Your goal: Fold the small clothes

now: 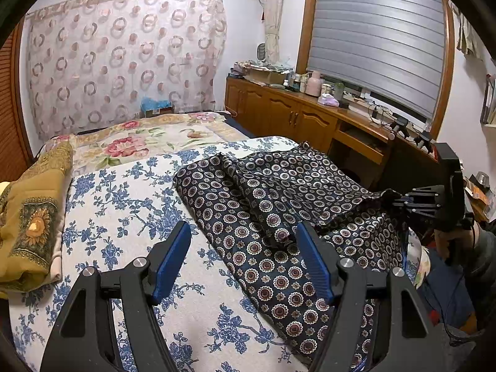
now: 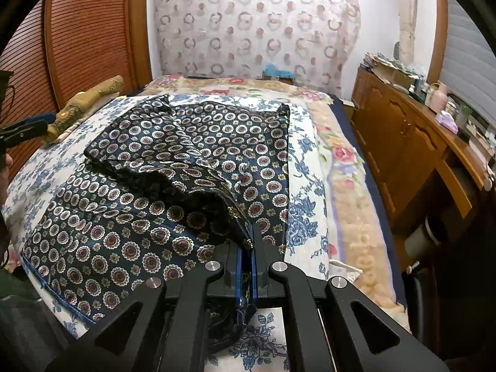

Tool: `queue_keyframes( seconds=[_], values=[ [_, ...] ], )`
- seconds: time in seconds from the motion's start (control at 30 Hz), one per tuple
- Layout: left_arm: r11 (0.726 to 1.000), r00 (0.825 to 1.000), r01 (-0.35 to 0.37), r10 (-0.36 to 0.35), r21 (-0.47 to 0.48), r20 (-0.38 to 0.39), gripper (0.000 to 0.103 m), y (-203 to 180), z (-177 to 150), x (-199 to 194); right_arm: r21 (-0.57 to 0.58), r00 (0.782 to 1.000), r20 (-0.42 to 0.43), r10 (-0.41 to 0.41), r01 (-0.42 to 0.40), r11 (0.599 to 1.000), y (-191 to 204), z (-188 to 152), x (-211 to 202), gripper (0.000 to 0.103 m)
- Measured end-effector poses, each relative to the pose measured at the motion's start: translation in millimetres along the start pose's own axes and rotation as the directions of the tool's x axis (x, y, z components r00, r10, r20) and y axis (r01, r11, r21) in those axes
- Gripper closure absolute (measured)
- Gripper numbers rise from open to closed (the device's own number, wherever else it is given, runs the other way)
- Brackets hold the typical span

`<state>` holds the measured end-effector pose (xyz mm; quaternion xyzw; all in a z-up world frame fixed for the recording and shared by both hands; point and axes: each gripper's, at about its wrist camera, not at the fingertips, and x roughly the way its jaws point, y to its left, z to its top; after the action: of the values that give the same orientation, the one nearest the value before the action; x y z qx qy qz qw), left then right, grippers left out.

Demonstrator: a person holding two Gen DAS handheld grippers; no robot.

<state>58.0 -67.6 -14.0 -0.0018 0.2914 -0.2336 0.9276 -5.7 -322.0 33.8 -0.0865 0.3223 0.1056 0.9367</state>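
Right gripper had its jaws clamped on a lifted corner of the dark patterned cloth lying half-folded on the bed, left gripper empty with jaws spread beside it, so the thin-looking fabric could probably slip and bunch the fold.
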Motion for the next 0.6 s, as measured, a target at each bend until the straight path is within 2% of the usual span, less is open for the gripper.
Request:
queue_keyframes(
  seconds=[0.27,0.37,0.4,0.47,0.57,0.6],
  values=[
    [1.000,1.000,-0.002,0.002,-0.010,0.001,0.031,1.5,-1.0,-0.9,-0.023,0.999,0.035,-0.016,0.017,1.000,3.2,5.0,-15.9,0.098],
    [1.000,1.000,-0.003,0.003,-0.019,0.005,0.028,3.3,-1.3,-1.7,-0.040,0.998,0.059,-0.023,0.025,0.999,9.3,8.1,-26.6,0.095],
    [1.000,1.000,-0.004,0.004,-0.022,0.007,0.028,3.7,-0.9,-2.0,-0.046,0.998,0.065,-0.024,0.027,0.999,11.2,9.5,-29.7,0.093],
    [1.000,1.000,-0.005,0.006,-0.029,0.011,0.028,5.4,-0.5,-2.9,-0.060,0.997,0.079,-0.015,0.020,0.998,16.4,13.2,-35.0,0.076],
    [0.999,1.000,-0.005,0.007,-0.048,0.028,0.028,9.2,0.1,-5.3,-0.103,0.996,0.089,0.020,-0.011,0.995,31.0,19.0,-35.2,0.067],
    [0.999,1.000,-0.004,0.006,-0.053,0.031,0.023,10.3,0.9,-5.2,-0.111,0.996,0.087,0.030,-0.020,0.994,35.2,20.6,-32.6,0.065]
  ],
)
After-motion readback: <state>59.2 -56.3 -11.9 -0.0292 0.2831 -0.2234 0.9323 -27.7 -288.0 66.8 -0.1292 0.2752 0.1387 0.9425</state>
